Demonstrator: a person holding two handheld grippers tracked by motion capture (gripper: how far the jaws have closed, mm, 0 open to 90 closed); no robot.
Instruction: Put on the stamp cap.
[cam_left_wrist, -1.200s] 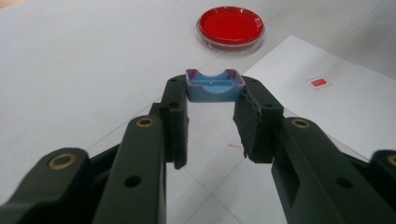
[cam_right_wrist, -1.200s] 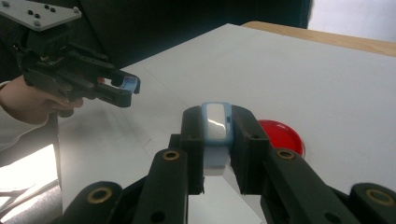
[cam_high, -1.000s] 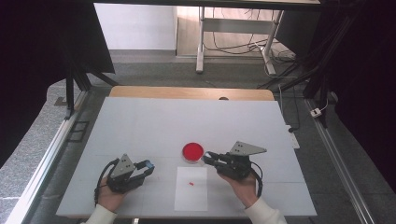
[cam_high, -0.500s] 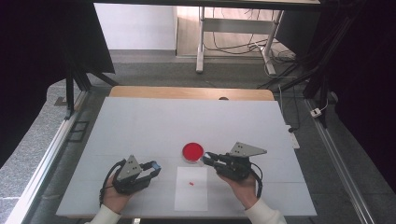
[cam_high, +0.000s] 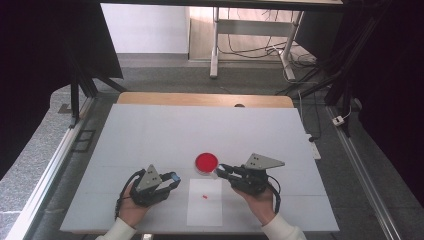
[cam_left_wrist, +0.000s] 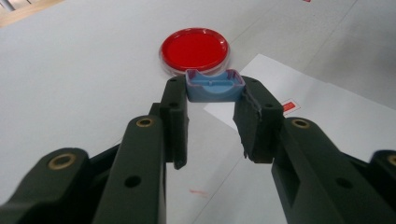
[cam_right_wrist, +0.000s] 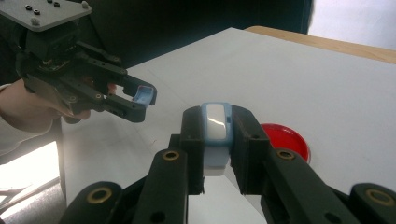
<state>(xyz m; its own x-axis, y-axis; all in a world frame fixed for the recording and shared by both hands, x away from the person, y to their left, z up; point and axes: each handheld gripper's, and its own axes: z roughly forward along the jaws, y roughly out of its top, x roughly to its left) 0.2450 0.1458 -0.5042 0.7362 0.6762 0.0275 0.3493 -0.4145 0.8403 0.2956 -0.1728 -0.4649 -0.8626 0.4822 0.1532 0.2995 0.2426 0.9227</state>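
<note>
Two small blue plastic parts, one per hand-held gripper, over a white table (cam_high: 150, 130). Left: left hand-held gripper (cam_high: 172, 178) pinching a blue cap (cam_left_wrist: 214, 86) by its side walls, hollow side up, above the table. Centre: red dish (cam_high: 206, 162) and white sheet (cam_high: 205, 210), both flat. Right: right hand-held gripper (cam_high: 223, 170) clamped on a blue-and-white case (cam_right_wrist: 216, 133), near the dish. Both parts judged light, rigid, smooth, likely slippery; best gripped across flat flanks.

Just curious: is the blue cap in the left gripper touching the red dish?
Apart. The right gripper view shows the blue cap held in the air, table showing between it and the red dish.
</note>
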